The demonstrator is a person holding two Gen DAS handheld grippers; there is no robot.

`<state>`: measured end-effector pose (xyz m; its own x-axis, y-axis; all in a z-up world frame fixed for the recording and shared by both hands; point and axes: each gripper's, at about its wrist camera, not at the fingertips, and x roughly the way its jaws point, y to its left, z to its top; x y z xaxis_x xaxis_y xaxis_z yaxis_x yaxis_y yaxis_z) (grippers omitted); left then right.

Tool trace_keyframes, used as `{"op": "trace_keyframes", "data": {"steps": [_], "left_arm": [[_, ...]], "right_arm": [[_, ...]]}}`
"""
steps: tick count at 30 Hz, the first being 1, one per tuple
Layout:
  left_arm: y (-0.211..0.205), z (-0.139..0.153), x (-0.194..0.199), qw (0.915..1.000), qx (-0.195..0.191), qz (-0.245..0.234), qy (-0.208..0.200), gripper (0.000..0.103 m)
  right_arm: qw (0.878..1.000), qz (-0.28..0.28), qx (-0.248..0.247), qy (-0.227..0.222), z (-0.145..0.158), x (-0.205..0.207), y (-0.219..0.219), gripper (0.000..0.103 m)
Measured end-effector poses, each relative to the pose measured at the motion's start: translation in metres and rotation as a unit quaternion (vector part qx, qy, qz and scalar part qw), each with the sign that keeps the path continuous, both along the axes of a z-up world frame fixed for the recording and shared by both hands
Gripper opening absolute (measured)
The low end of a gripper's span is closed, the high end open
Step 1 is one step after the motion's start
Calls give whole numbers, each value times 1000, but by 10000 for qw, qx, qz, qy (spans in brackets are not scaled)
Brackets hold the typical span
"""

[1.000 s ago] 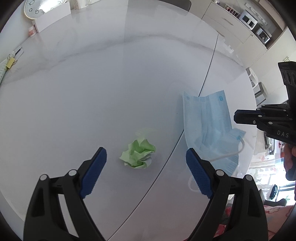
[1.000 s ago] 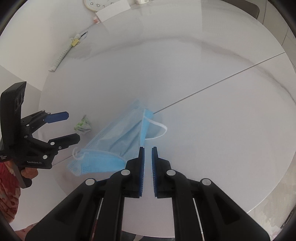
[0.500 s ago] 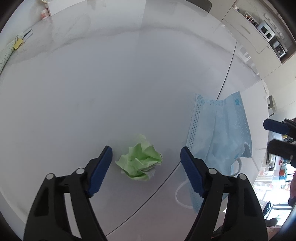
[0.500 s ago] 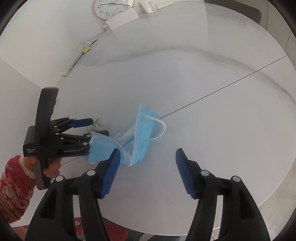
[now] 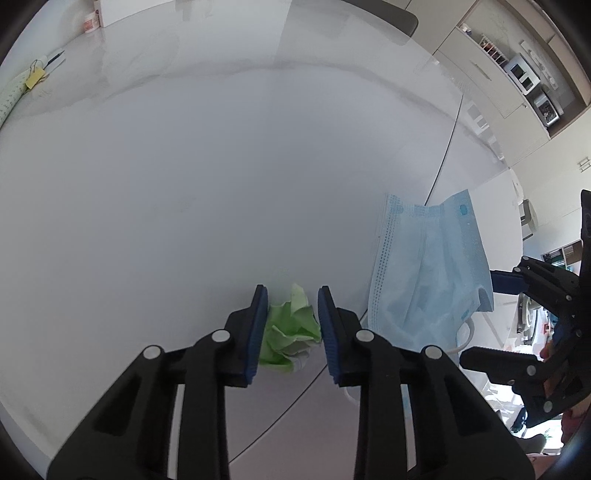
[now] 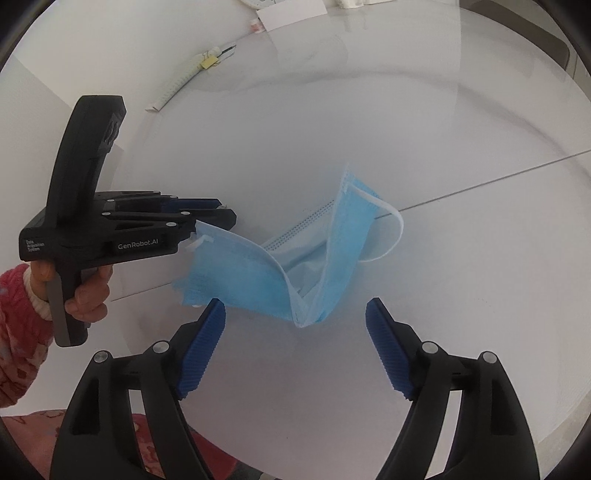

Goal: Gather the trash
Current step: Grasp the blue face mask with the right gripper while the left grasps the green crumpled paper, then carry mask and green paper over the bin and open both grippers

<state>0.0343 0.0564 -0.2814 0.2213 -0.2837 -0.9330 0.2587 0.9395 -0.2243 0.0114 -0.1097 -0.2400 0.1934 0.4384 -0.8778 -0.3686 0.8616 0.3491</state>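
Observation:
A crumpled green paper ball (image 5: 291, 328) lies on the white round table (image 5: 221, 166). My left gripper (image 5: 291, 306) has closed around it, blue pads touching both sides. It also shows in the right wrist view (image 6: 207, 210), where the ball is hidden. A blue face mask (image 5: 428, 269) lies crumpled to the right of the ball; in the right wrist view the mask (image 6: 295, 266) stands partly folded up. My right gripper (image 6: 295, 325) is open, its fingers on either side of the mask's near edge, apart from it.
A rolled paper strip with a yellow clip (image 6: 192, 74) lies at the table's far left edge. A white card (image 6: 291, 13) and a small jar (image 5: 90, 24) stand at the back. A seam (image 5: 443, 162) crosses the table. Kitchen cabinets (image 5: 517, 74) lie beyond.
My left gripper has moved onto the green paper ball and closed on it. My right gripper has opened wide and come closer to the mask.

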Motion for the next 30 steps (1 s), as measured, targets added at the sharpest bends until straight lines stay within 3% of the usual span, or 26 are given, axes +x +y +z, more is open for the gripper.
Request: {"op": "trace_keyframes", "data": {"steps": [4,6,7,8,11,19,30], "left_arm": [[5,1,3,9998,-16,199,21,28],[9,4,2,9995,-39,305,19,28],[13,5,1,9994,-60,354,28,28],[15,6,0,9992,-70,392,34,28],[17,8,-4,9988,-87,483,34,28],[-21,36,-18,9992,-215,305,-139,28],[-152,63,-51,9962,-348,-737,-298,28]], "right_arm": [[9996,187,-187,-140,-8,11,18,75],[9994,252,-230,-112,-9,16,23,48],[9994,252,-200,-87,-7,18,25,42],[9995,243,-171,-66,-6,19,26,28],[9996,248,-155,-55,0,19,24,20],[9997,-189,-64,-117,22,6,-13,18],[9922,-1216,-145,-250,50,-59,-134,18]]}}
